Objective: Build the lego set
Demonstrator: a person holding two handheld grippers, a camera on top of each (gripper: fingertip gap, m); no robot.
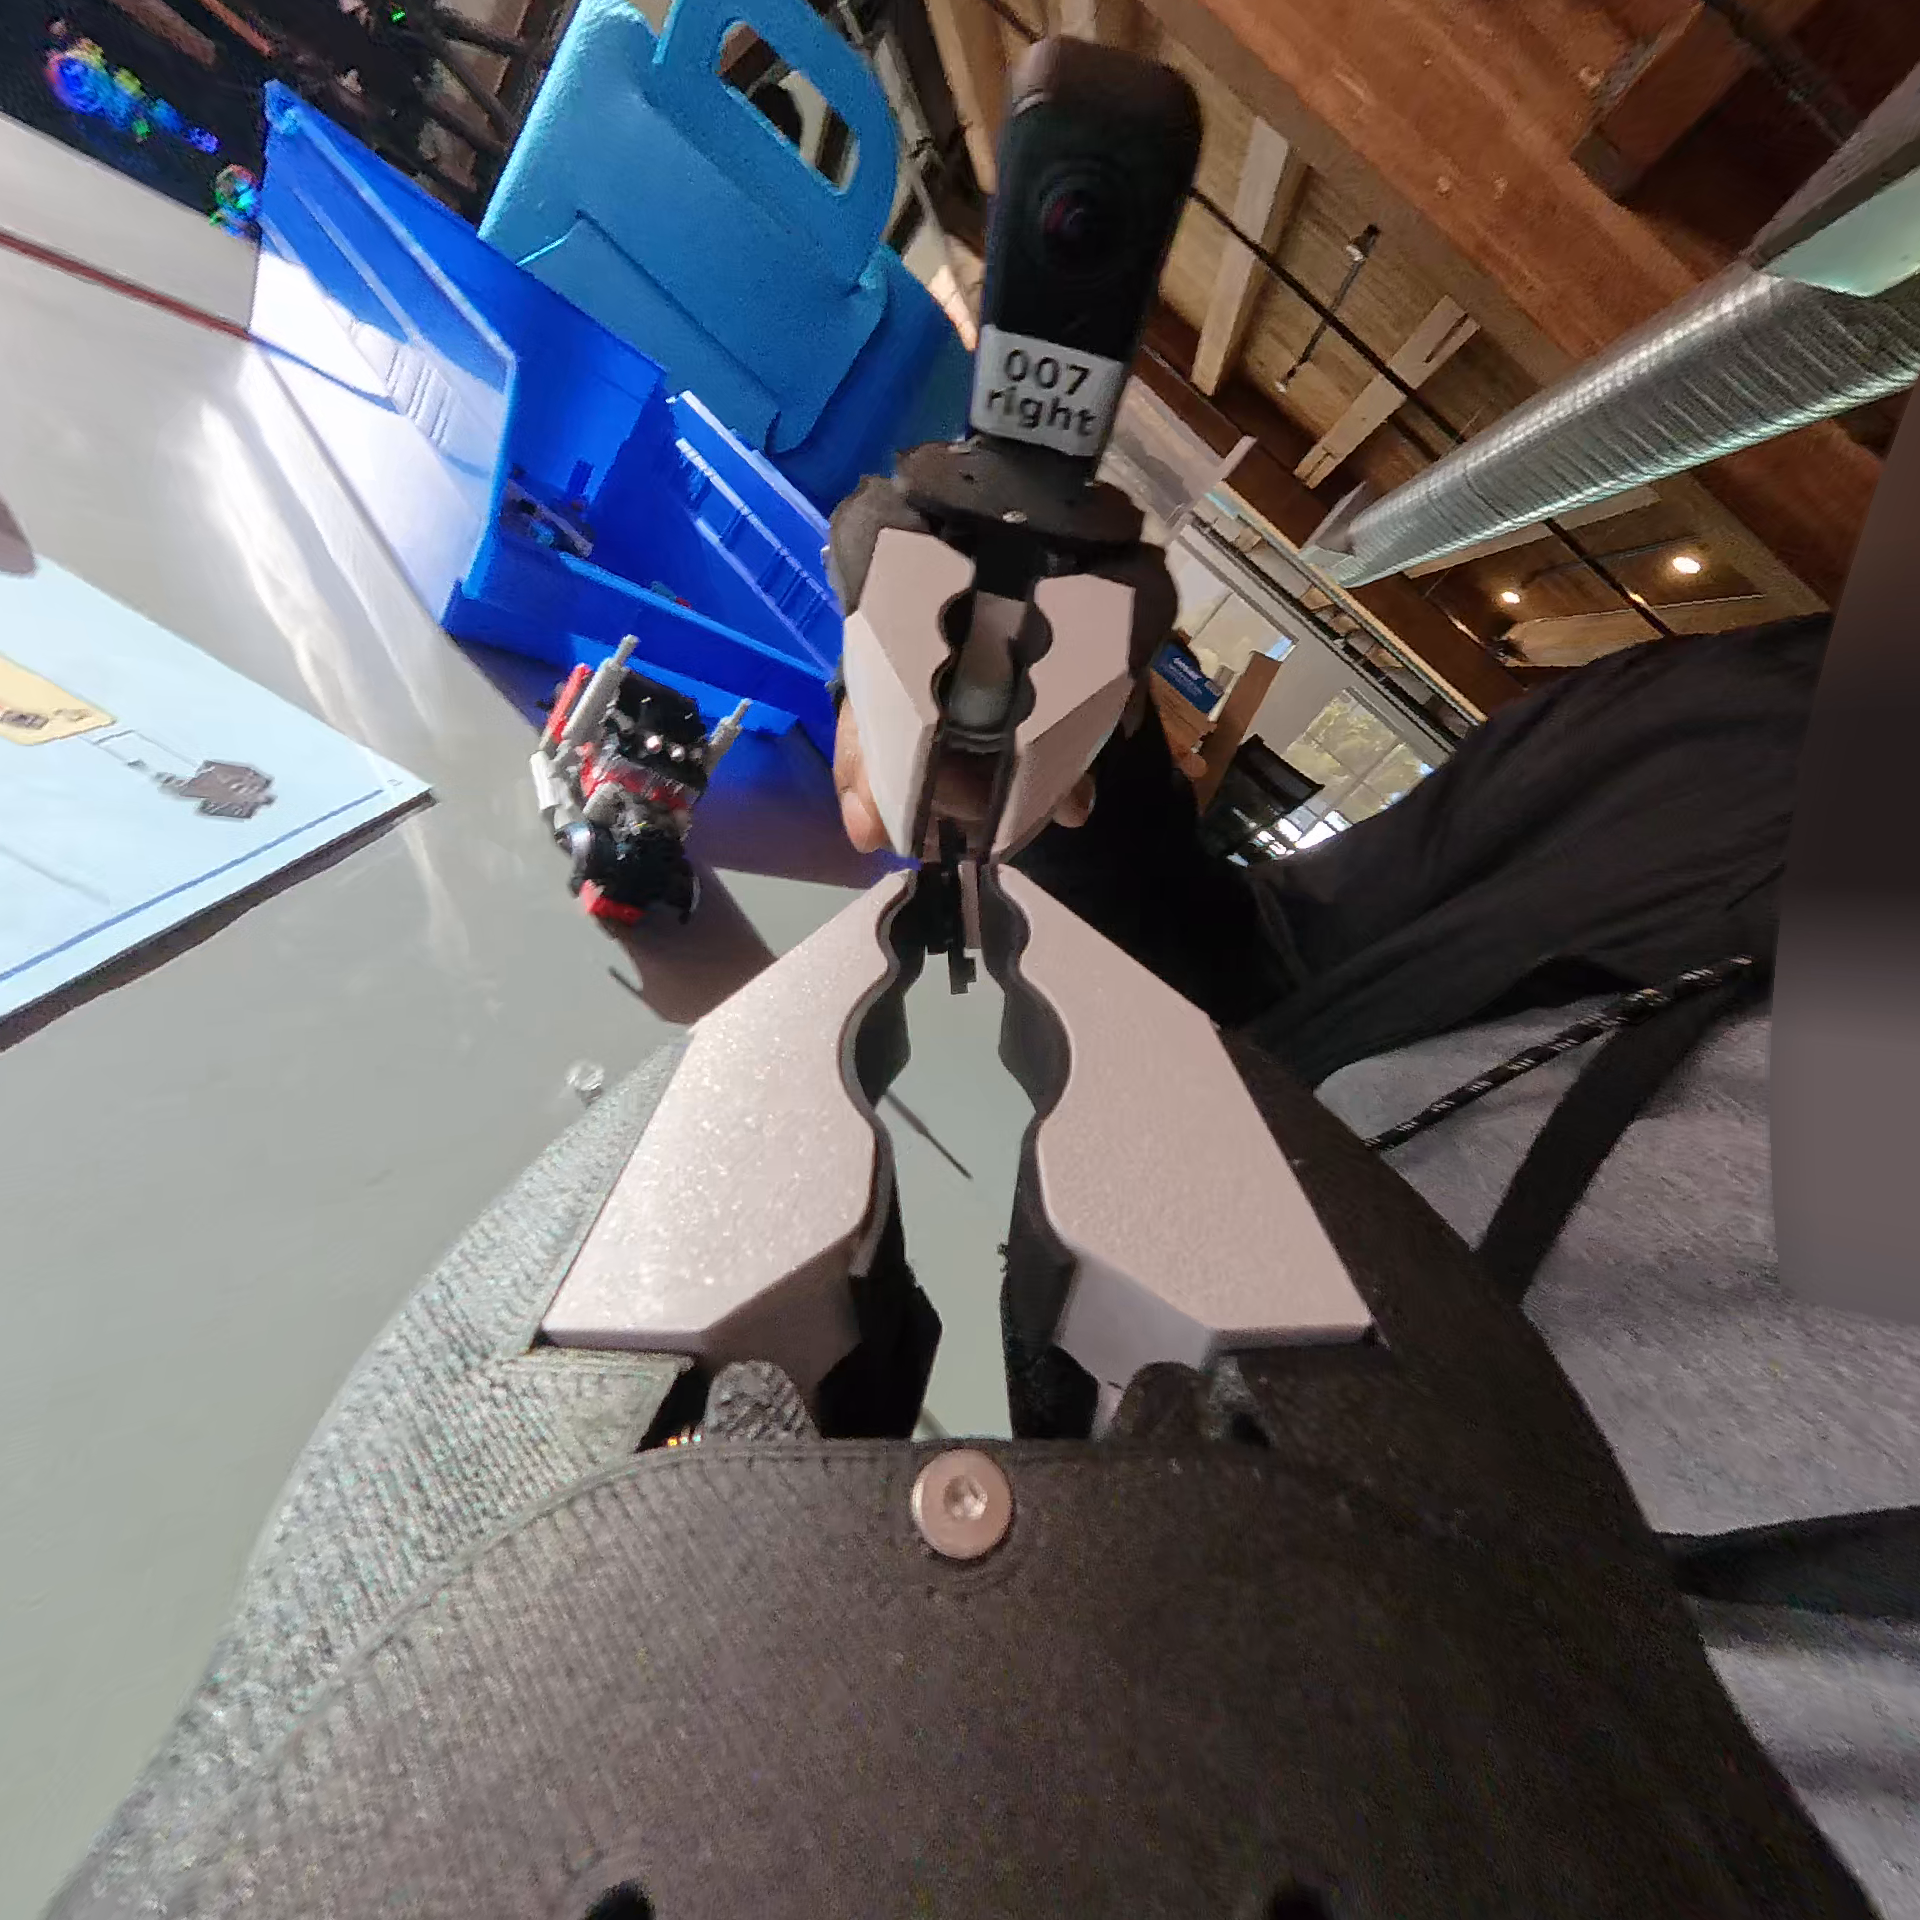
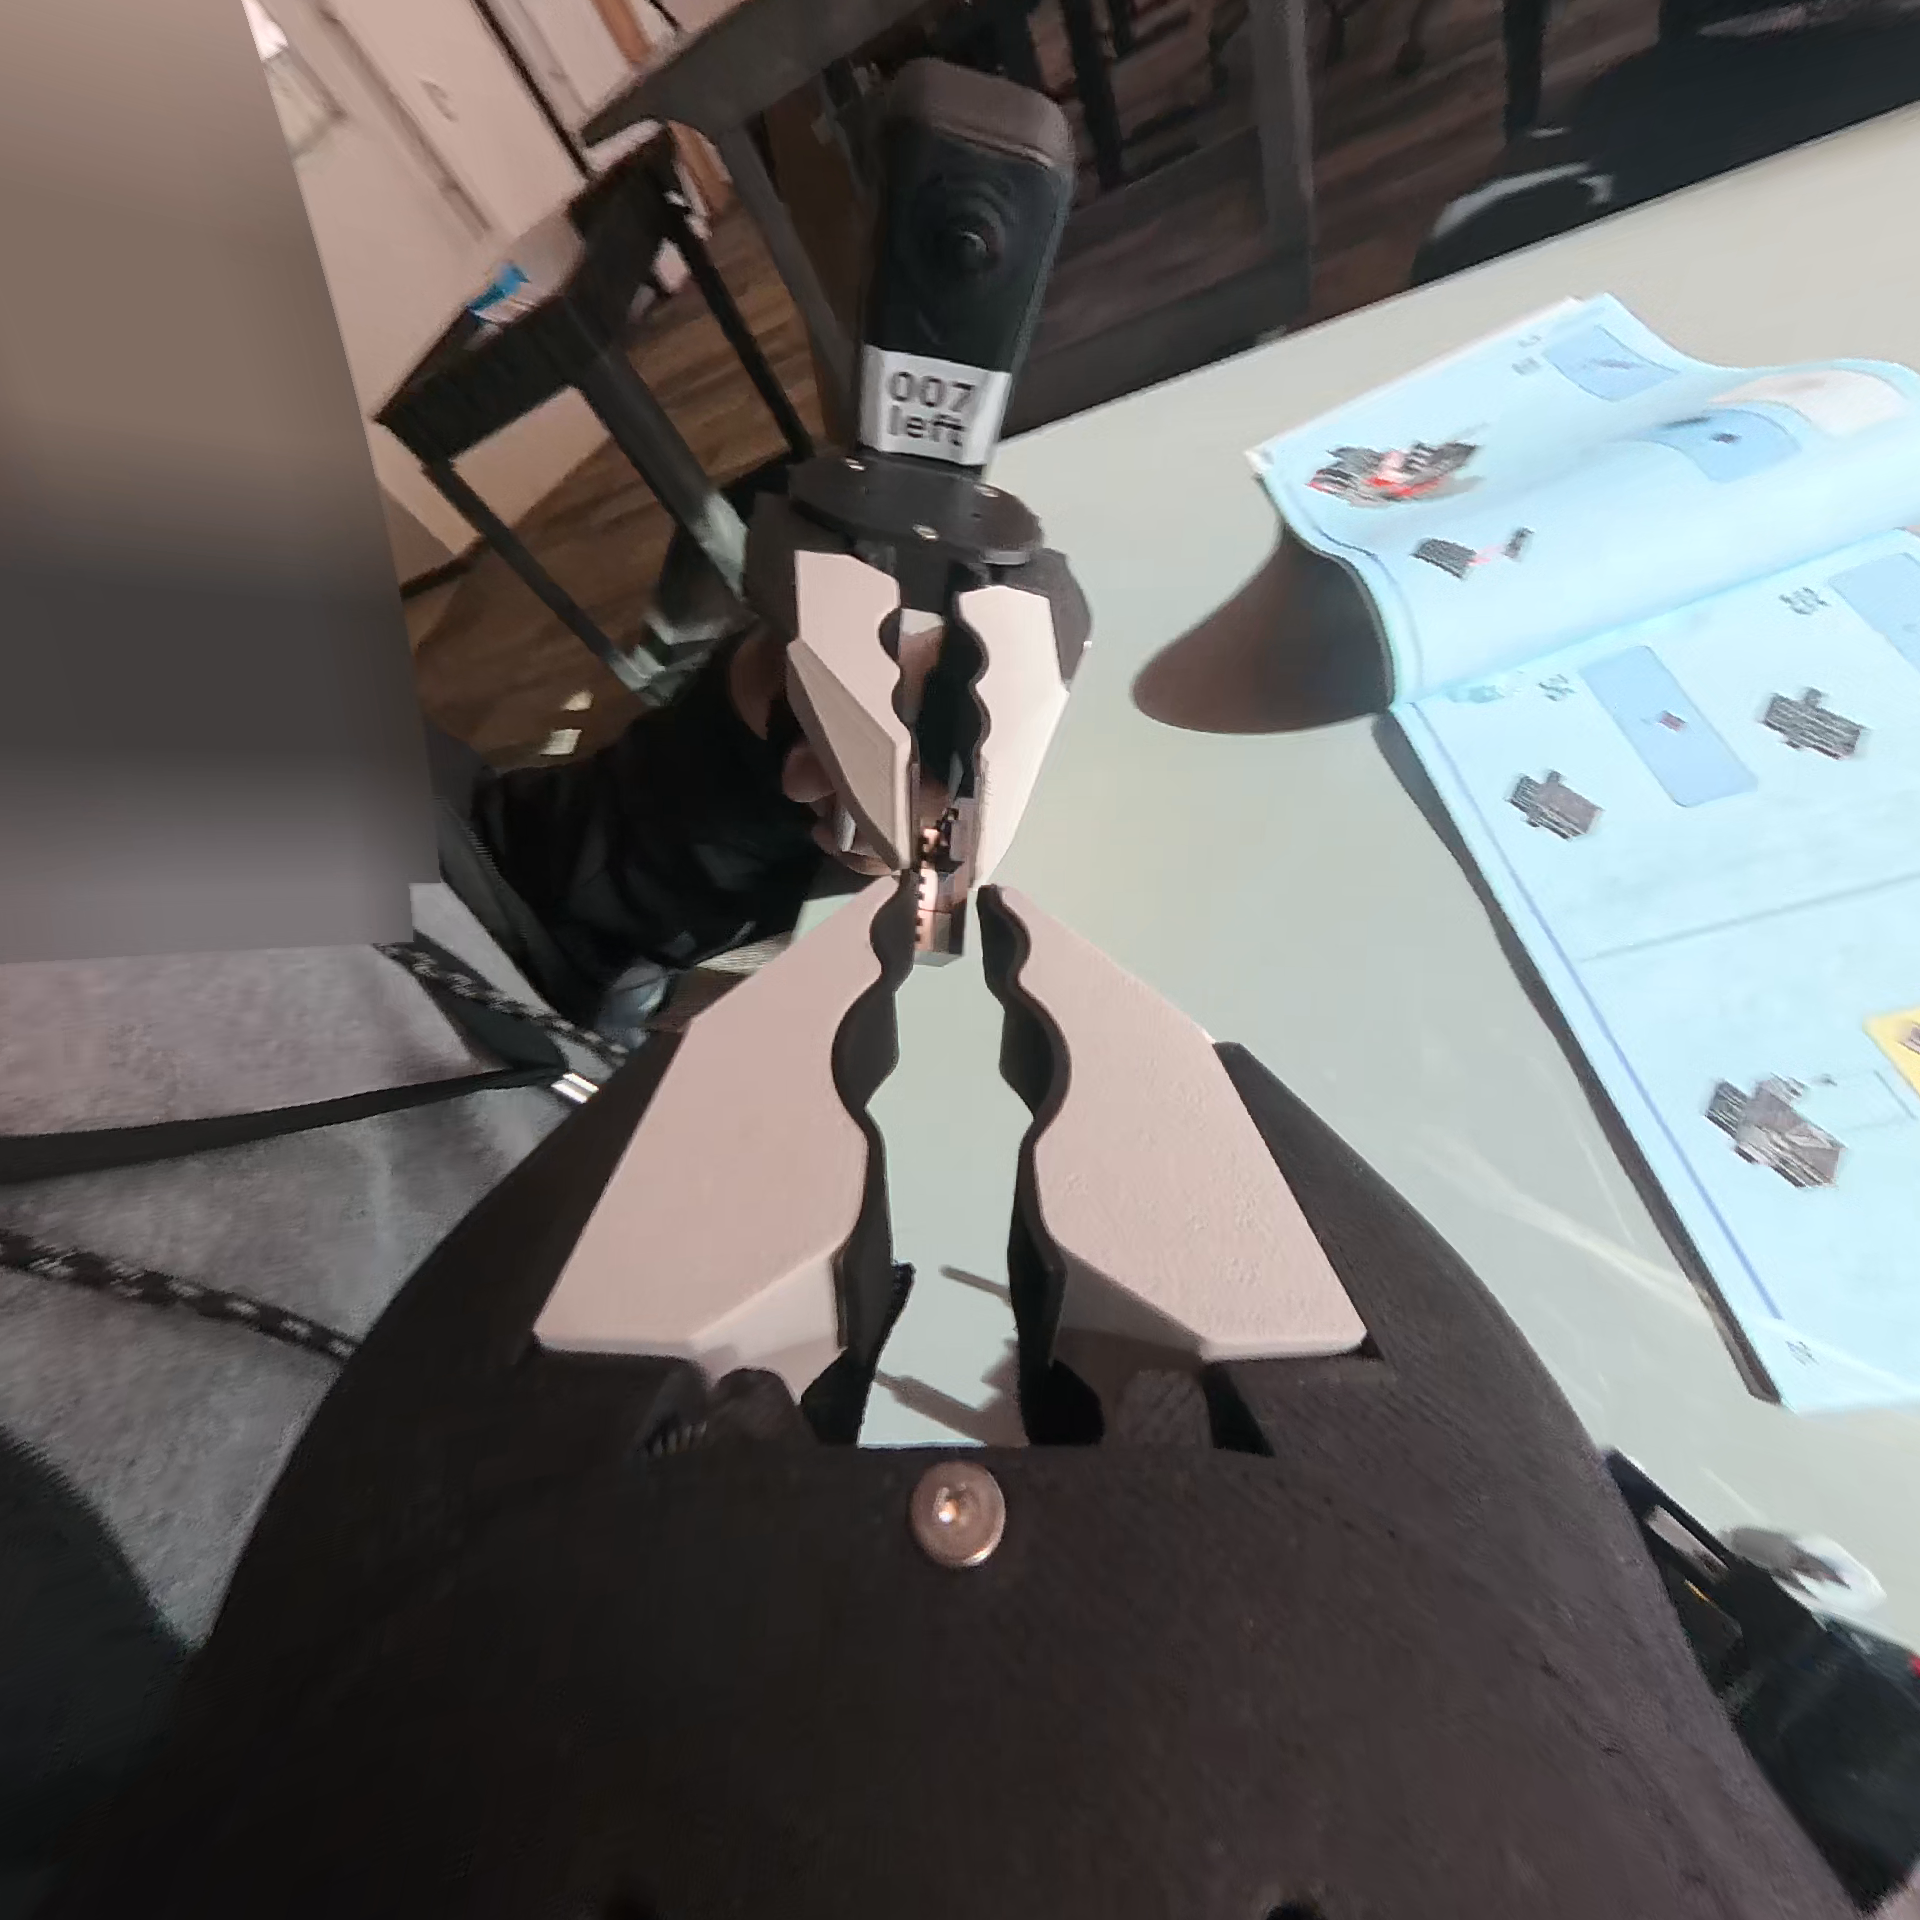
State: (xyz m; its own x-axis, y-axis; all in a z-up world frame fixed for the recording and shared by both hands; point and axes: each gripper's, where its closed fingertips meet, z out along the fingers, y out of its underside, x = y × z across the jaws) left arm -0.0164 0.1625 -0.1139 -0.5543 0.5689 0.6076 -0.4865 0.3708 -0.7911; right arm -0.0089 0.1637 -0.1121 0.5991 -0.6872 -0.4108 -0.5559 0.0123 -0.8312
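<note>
My left gripper (image 1: 943, 891) and right gripper (image 2: 933, 906) meet tip to tip in the air above the grey table (image 1: 260, 1143). The left gripper is shut on a small black lego piece (image 1: 951, 940). The right gripper is shut on a small grey lego piece (image 2: 940, 925). The two pieces touch between the tips. The right gripper also shows in the left wrist view (image 1: 951, 836), and the left gripper in the right wrist view (image 2: 943, 844). A part-built red, black and grey lego vehicle (image 1: 623, 805) stands on the table, to the left of the grippers.
An open light-blue instruction booklet (image 1: 156, 810) lies on the table; it also shows in the right wrist view (image 2: 1662, 831). A blue bin (image 1: 468, 436) with a blue foam lid (image 1: 707, 208) stands behind the vehicle. The person's grey top with black straps (image 1: 1558, 1091) is close by. Less than 4 cm separates the two grippers' tips.
</note>
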